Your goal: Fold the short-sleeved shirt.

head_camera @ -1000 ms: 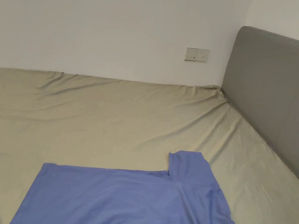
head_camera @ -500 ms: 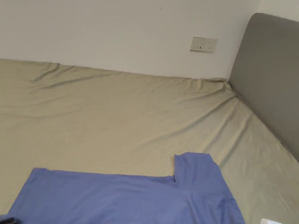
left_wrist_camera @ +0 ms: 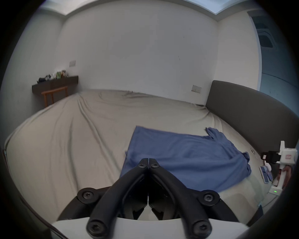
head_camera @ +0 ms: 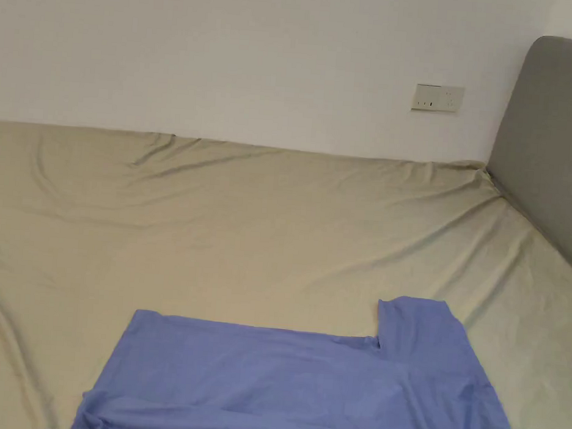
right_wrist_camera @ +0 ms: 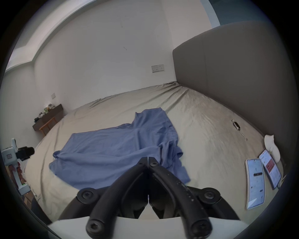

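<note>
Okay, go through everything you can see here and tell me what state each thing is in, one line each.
Shirt: spread on the bed, near edge rumpled, far sleeve flat.
Sheet: wrinkled.
Left gripper: shut, holding nothing.
Right gripper: shut, holding nothing.
Phones: two, lying screen up, lit.

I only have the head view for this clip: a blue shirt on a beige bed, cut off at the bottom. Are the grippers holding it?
Observer: No. The left gripper is shut on nothing, held above the blue shirt.
Operator: And the right one?
Observer: The right gripper is shut too, gripping nothing, over the shirt's near edge.
Operator: Anything else on the bed?
Observer: Two phones lie side by side near the headboard, right of the shirt.
</note>
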Action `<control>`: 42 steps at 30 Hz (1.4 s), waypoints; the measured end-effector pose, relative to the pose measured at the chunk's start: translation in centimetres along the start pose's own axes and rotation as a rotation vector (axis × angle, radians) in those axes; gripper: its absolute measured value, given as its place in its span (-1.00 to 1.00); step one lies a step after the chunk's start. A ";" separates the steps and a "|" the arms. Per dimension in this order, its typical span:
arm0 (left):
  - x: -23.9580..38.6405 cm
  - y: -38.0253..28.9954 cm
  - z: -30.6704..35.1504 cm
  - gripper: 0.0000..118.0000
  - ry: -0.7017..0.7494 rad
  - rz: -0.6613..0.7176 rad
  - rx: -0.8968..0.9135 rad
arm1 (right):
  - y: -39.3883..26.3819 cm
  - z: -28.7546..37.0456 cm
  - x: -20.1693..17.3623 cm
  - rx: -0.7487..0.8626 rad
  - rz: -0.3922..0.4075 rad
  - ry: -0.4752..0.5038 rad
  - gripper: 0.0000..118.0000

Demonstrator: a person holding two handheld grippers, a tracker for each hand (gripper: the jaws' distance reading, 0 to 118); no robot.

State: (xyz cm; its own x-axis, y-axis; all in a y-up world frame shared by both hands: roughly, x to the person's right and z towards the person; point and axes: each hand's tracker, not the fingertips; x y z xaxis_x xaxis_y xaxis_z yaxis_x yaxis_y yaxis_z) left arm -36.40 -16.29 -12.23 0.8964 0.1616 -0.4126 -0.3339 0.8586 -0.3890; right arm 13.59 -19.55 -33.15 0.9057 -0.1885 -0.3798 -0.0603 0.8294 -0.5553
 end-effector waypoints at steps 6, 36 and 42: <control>-2.7 1.4 -5.4 0.74 0.070 0.018 -0.195 | -0.5 1.1 -0.2 -0.010 0.013 -0.005 -0.99; -0.8 2.6 -4.4 -0.86 -0.001 0.058 -0.313 | 2.7 -3.8 4.3 -0.344 -0.023 -0.004 -0.87; -2.3 1.9 2.6 -0.86 0.032 0.007 -0.310 | 1.7 4.5 4.1 -0.275 -0.083 0.028 -0.87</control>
State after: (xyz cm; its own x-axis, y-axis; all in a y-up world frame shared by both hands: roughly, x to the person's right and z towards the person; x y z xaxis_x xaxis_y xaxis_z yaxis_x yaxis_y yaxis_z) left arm -38.28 -13.74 -9.87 0.8860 0.1472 -0.4397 -0.4171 0.6672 -0.6171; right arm 19.06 -16.62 -32.32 0.9006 -0.2675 -0.3426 -0.1012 0.6374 -0.7638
